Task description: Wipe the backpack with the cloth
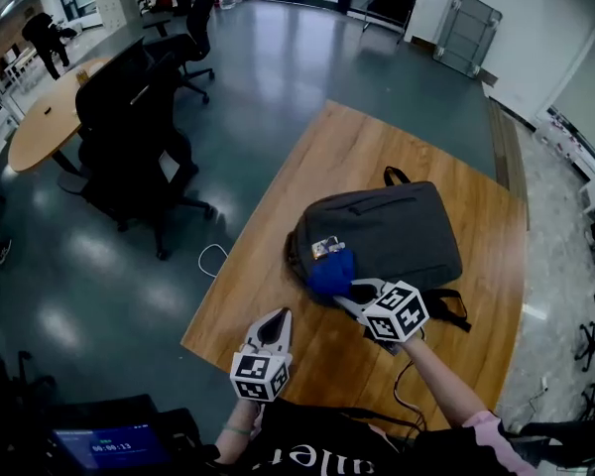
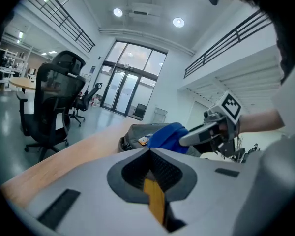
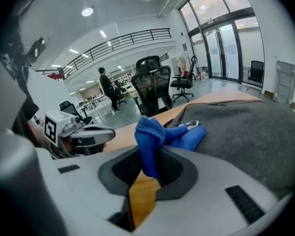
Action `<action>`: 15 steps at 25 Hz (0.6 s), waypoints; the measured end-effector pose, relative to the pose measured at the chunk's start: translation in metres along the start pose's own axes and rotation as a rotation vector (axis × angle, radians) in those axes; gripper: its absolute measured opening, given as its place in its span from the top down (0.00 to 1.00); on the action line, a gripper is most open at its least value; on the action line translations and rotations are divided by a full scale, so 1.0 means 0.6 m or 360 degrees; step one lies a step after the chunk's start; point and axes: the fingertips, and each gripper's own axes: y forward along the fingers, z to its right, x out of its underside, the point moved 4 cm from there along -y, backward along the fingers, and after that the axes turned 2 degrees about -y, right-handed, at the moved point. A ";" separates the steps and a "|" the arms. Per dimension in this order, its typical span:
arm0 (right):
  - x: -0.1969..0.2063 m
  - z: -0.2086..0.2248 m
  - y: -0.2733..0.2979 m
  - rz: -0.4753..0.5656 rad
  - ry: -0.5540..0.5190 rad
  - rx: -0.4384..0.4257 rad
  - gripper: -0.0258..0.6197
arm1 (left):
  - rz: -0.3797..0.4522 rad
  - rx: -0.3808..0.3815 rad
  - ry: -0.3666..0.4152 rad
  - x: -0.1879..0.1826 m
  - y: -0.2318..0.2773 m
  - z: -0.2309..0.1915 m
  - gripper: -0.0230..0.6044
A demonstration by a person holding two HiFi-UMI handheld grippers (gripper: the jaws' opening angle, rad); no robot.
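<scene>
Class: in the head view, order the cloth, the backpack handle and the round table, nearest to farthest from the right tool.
1. Cloth, gripped in the right tool.
2. Handle, at the far edge of the backpack.
3. Round table, far off at the left.

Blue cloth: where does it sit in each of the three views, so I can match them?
Head view: blue cloth at centre, against the grey backpack's near-left end, in the right gripper.
Left gripper view: cloth at centre, held against the backpack by the right gripper from the right.
Right gripper view: cloth at centre, pinched between the fingers, trailing onto the backpack.
Shared landmark: the backpack, touching the cloth in every view.
</scene>
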 end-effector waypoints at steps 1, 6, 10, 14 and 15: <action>0.013 -0.010 -0.008 -0.0007 0.0010 -0.0014 0.86 | -0.0006 0.0016 0.0008 0.000 0.003 0.007 0.96; 0.049 -0.026 -0.042 -0.0081 -0.0027 -0.0060 0.86 | -0.0034 0.0072 0.0039 0.009 0.017 0.033 0.96; -0.010 0.001 -0.064 0.0021 -0.0046 -0.0042 0.86 | -0.0062 0.0083 0.0044 0.017 0.015 0.034 0.96; -0.122 0.059 -0.078 0.0176 -0.0134 0.0038 0.86 | -0.0065 0.0059 0.0033 0.018 0.007 0.027 0.96; -0.151 0.079 -0.078 0.0195 -0.0176 0.0079 0.86 | -0.0061 0.0051 0.0029 0.017 0.006 0.024 0.96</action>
